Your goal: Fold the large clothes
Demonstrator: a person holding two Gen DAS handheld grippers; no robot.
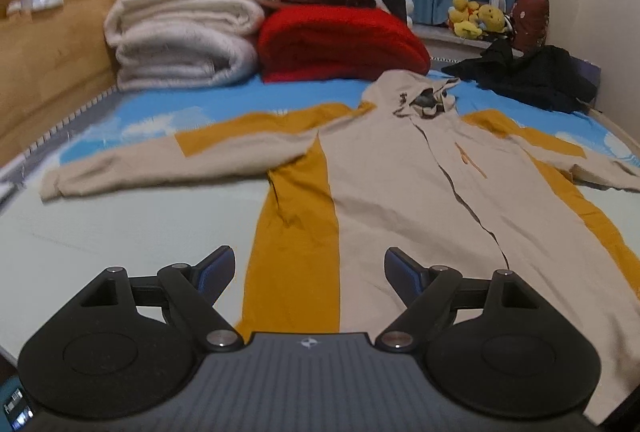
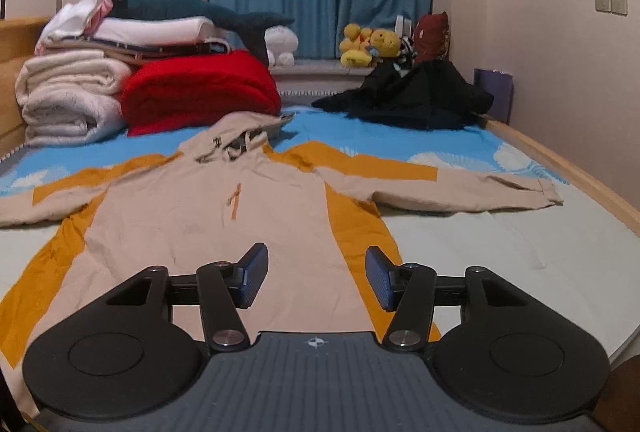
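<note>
A big tan and yellow hooded coat (image 1: 400,168) lies flat on the bed (image 1: 120,224), front up, with both sleeves spread out to the sides and the hood at the far end. The left gripper (image 1: 310,268) hangs over the coat's bottom edge with its fingers wide apart and nothing in them. The right gripper (image 2: 316,276) is over the bottom too, fingers apart and holding nothing. Folded blankets (image 1: 180,40) are stacked by the headboard. A dark heap of clothes (image 2: 408,100) sits in the far corner.
</note>
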